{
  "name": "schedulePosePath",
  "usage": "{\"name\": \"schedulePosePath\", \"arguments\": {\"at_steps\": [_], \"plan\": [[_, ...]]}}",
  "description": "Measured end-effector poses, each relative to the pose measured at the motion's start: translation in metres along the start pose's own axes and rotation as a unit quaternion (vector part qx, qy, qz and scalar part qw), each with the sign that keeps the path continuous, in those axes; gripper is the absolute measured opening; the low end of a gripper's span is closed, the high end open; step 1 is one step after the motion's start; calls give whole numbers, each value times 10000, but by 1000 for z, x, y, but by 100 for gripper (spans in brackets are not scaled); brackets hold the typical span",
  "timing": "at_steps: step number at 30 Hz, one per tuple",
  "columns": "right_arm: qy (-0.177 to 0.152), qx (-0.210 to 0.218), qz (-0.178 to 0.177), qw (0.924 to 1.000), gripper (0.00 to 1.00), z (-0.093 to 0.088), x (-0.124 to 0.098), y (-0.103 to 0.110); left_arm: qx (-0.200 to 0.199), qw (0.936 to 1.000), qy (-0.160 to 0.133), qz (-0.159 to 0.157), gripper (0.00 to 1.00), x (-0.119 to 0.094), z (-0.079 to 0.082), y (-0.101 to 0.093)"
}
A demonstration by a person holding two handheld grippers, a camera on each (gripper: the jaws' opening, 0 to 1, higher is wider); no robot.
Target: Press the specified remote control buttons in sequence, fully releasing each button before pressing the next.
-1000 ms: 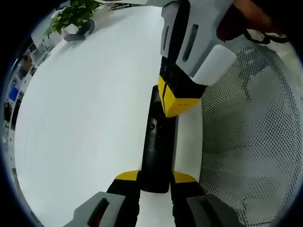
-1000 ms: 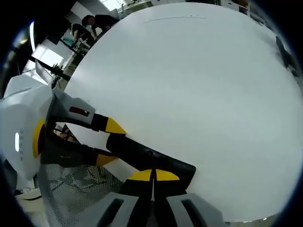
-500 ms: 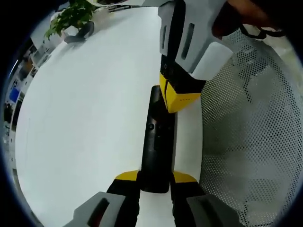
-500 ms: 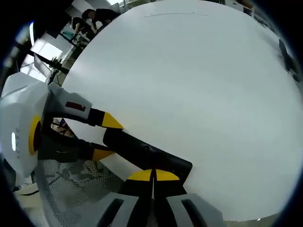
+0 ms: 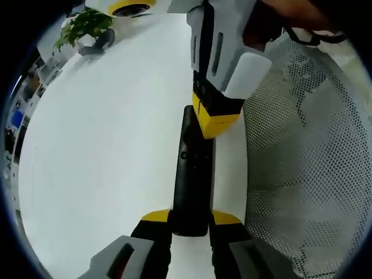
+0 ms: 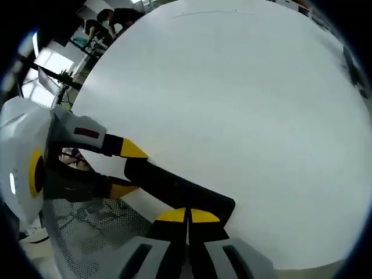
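A long black remote (image 5: 192, 174) lies lengthwise over the white table's (image 5: 104, 151) edge. My left gripper (image 5: 190, 217) is shut on its near end, one yellow tip on each side. My right gripper (image 5: 215, 119) comes down from above with its yellow tips together, resting on the remote's far half, just beyond a small round button (image 5: 185, 155). In the right gripper view the shut right gripper (image 6: 187, 215) sits over the remote (image 6: 174, 187), and the left gripper (image 6: 125, 170) clamps its other end from the left.
A white perforated mesh surface (image 5: 302, 174) lies beside the table's edge, also low in the right gripper view as mesh (image 6: 87, 232). A potted plant (image 5: 87, 23) and a grey object (image 5: 100, 39) stand at the table's far corner. People (image 6: 110, 20) work beyond the table.
My right gripper has shifted slightly along the remote, toward its far end. The left gripper keeps the same hold on the remote.
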State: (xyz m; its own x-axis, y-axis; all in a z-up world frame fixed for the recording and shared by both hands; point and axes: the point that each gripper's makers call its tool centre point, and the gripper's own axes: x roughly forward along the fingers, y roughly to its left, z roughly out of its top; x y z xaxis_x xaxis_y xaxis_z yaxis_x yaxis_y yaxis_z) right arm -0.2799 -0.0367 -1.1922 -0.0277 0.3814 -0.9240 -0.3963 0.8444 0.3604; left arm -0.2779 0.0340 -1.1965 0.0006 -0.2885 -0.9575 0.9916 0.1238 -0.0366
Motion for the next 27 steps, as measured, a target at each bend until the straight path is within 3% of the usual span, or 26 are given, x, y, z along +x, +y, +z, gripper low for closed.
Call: {"name": "schedulePosePath", "arguments": {"at_steps": [6,12,20,23,27], "plan": [[143,-162,-196,9996,0,-1,1,1,-21,10000,-1,3,24,0,0,-1],[72,-13,-123,9999,0,1,-1,-1,-72,9999,-74,29,24,-1,0,-1],[38,-129,-235,9996,0,5,-3,0,-82,9999,-103,26,24,-1,0,0],[-55,-199,-267,9994,0,8,-6,0,-131,9999,-99,29,24,-1,0,0],[-310,41,-126,9994,0,18,-12,1,-154,9998,-136,27,24,-1,1,0]]}}
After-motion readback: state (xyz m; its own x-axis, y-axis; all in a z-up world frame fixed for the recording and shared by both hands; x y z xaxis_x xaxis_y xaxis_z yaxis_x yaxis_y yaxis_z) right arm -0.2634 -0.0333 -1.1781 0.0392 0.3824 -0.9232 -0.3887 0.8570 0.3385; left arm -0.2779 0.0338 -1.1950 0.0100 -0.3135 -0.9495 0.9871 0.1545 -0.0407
